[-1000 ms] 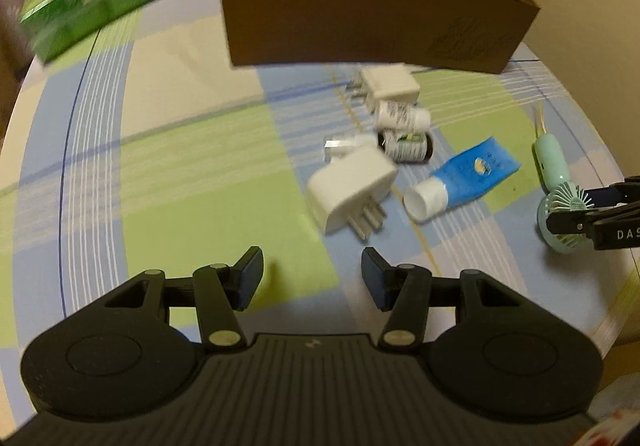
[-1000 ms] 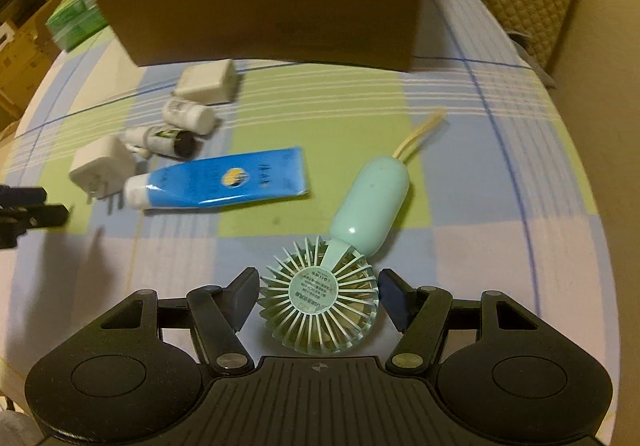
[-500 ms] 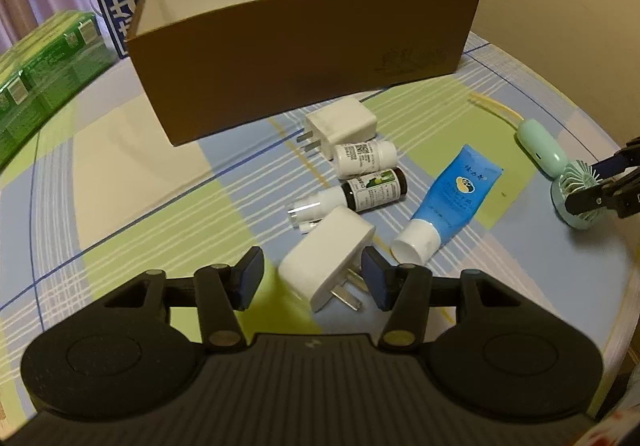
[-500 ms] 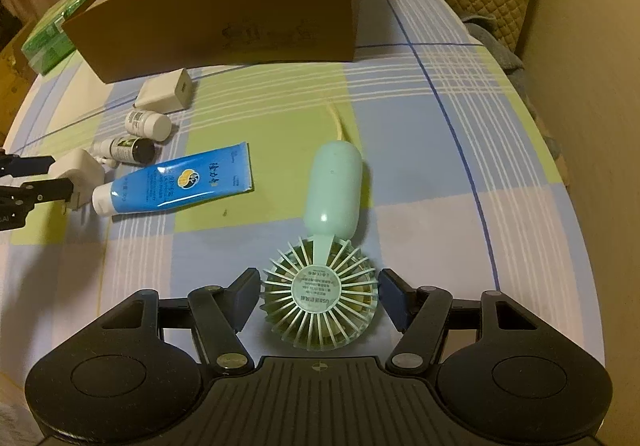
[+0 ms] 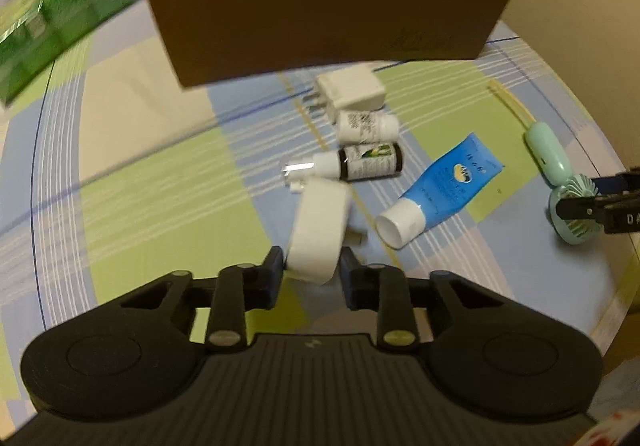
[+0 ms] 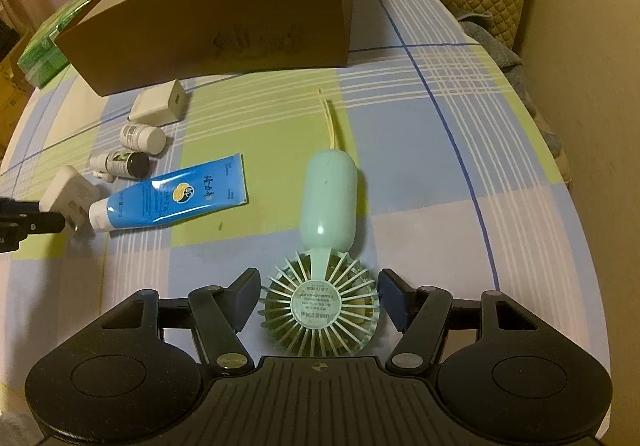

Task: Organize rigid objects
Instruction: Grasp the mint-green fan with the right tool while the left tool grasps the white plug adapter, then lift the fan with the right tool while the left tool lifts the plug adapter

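The left gripper (image 5: 312, 266) has just closed its jaws and now clamps the near end of the white plug adapter (image 5: 320, 226), which is tilted, its metal pins pointing right. Just beyond it lie a dark dropper bottle (image 5: 360, 163), a white pill bottle (image 5: 368, 126) and a white charger cube (image 5: 352, 92), all in a row toward the brown cardboard box (image 5: 320, 14) at the far side. A blue tube (image 5: 444, 186) lies to the right of the adapter. The right gripper (image 6: 318, 296) is open, its 2 fingers standing on each side of the round head of the mint handheld fan (image 6: 322, 310), not touching it. All rest on a checked tablecloth (image 6: 420, 166).
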Tool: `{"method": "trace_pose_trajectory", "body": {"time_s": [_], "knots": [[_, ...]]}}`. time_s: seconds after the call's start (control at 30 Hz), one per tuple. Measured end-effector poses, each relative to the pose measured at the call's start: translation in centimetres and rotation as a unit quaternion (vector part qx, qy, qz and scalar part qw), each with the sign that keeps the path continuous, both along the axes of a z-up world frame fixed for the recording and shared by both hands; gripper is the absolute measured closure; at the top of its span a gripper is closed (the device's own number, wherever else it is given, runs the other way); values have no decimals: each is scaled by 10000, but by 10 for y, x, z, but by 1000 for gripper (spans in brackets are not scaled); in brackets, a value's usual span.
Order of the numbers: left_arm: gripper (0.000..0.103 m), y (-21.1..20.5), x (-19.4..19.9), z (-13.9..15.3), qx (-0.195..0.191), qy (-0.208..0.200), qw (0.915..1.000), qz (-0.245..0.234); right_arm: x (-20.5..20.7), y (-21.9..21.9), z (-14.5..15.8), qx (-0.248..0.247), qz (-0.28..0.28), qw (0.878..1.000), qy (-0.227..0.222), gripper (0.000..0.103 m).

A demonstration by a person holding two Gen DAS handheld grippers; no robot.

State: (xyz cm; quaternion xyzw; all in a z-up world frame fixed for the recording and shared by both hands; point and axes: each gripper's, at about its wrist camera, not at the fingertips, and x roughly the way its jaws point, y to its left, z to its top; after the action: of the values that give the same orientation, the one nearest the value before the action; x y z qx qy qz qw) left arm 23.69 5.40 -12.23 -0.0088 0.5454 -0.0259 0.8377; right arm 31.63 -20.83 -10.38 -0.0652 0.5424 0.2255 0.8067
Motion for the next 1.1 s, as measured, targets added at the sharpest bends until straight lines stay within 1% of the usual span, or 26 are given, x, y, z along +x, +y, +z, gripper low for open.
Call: {"method": "trace_pose_trajectory", "body": {"time_s": [0.07, 0.13, 0.4, 0.53, 0.67, 0.83, 0.97, 1.0, 1.07, 1.1], "knots": [[81, 4, 0, -1, -130, 37, 9998, 151, 1, 0, 0, 10, -12, 10000, 2, 41], [81, 4, 0, -1, -141, 49, 9997, 197, 0, -1, 0, 17, -27, 10000, 0, 41], [75, 2, 5, 2, -194, -142, 9997, 33, 0, 0, 2, 35, -103, 9999, -49, 41], [75, 1, 11, -4, -116, -70, 9999, 12, 0, 2, 2, 13, -162, 9998, -70, 41], [77, 1, 12, -5, -203, -111, 9997, 54, 3, 4, 3, 33, -227, 9997, -92, 41], [78, -4, 14, -5, -77, -184, 9998, 37, 12, 9, 2, 90, -348, 9993, -110, 41], [78, -2, 13, -4, -80, -191, 9997, 105, 20, 13, -3, -43, -449, 9989, -144, 41], [79, -2, 13, -4, -72, -194, 9997, 122, 21, 15, -5, -100, -427, 9989, -146, 46], [79, -2, 12, -4, -71, -198, 9997, 141, 21, 18, -9, -274, -370, 9989, -119, 58], [79, -2, 12, -4, -66, -197, 9997, 149, 19, 20, -9, -371, -317, 9986, -203, 60]]}}
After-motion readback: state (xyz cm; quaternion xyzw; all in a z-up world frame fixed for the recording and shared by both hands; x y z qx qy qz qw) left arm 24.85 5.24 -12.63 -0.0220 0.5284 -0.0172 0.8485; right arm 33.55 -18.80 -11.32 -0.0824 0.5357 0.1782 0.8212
